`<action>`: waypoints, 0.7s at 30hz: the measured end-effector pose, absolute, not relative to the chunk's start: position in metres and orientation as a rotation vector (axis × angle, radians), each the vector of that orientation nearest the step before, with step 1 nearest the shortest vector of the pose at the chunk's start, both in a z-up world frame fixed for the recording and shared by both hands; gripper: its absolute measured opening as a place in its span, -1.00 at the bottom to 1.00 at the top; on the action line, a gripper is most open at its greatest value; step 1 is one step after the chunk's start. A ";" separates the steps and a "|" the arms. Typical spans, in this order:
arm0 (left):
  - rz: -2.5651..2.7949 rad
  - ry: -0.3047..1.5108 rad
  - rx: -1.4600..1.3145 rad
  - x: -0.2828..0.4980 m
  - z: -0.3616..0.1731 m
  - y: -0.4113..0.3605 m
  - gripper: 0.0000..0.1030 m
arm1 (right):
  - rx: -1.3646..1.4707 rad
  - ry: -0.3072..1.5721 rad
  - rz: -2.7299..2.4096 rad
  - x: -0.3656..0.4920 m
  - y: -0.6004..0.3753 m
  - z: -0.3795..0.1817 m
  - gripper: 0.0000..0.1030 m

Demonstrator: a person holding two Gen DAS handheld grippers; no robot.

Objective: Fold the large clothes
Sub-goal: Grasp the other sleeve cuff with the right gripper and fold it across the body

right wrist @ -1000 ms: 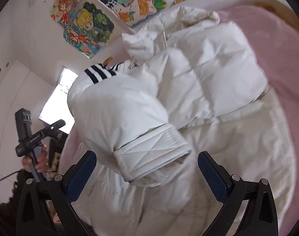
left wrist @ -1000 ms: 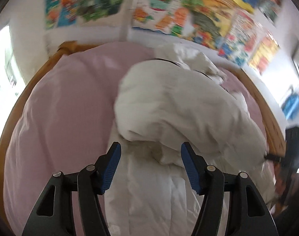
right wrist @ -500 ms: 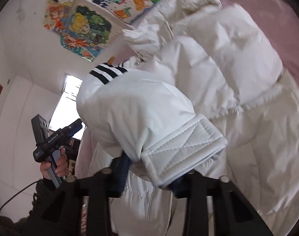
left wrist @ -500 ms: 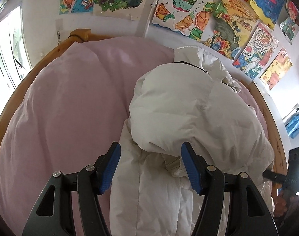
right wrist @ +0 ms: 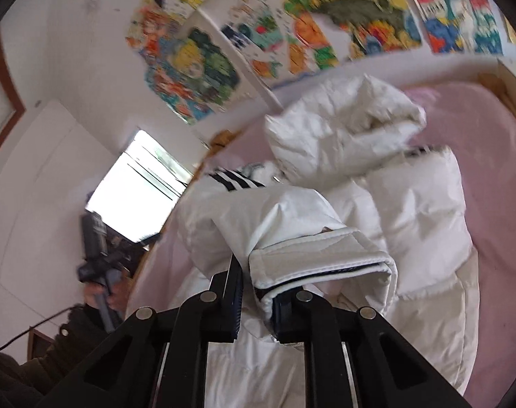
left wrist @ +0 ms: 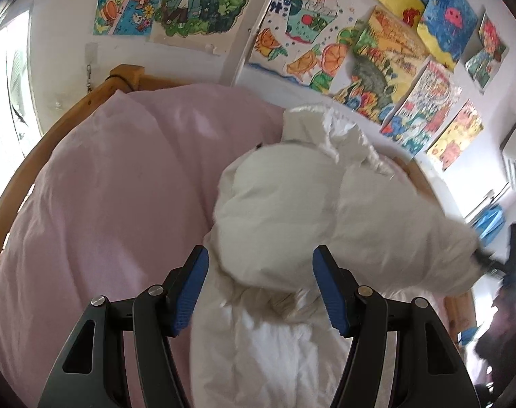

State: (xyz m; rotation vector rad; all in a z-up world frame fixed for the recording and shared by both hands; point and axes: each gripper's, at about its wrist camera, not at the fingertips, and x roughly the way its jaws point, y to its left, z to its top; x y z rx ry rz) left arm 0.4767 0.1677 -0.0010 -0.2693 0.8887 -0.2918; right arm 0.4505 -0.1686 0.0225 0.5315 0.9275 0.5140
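White sleeve cuff (right wrist: 320,261) clamped in right tongs (right wrist: 256,309).

This is a bedroom in a home, most likely a child's room. A bed with a wooden frame (left wrist: 88,102) fills most of the view, and it carries a pink duvet (left wrist: 115,210) with a white padded jacket (left wrist: 325,210) lying on top. The white wall behind the bed is covered with many colourful hand-made drawings (left wrist: 312,51) of cartoon figures, fruit and sea animals, a bright window (right wrist: 139,183) stands beside the bed, and an air conditioner (left wrist: 514,149) hangs high on the wall.
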 end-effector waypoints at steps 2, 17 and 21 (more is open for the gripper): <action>-0.317 0.880 -0.273 0.486 0.007 0.161 0.13 | 0.524 0.953 0.485 0.454 -0.169 0.007 -0.74; -0.214 0.983 -0.027 0.552 -0.048 0.088 0.17 | 0.248 0.991 0.289 0.507 -0.171 -0.052 -0.58; -0.187 1.018 -0.014 0.560 -0.068 0.087 0.22 | 0.229 0.986 0.281 0.514 -0.169 -0.077 -0.44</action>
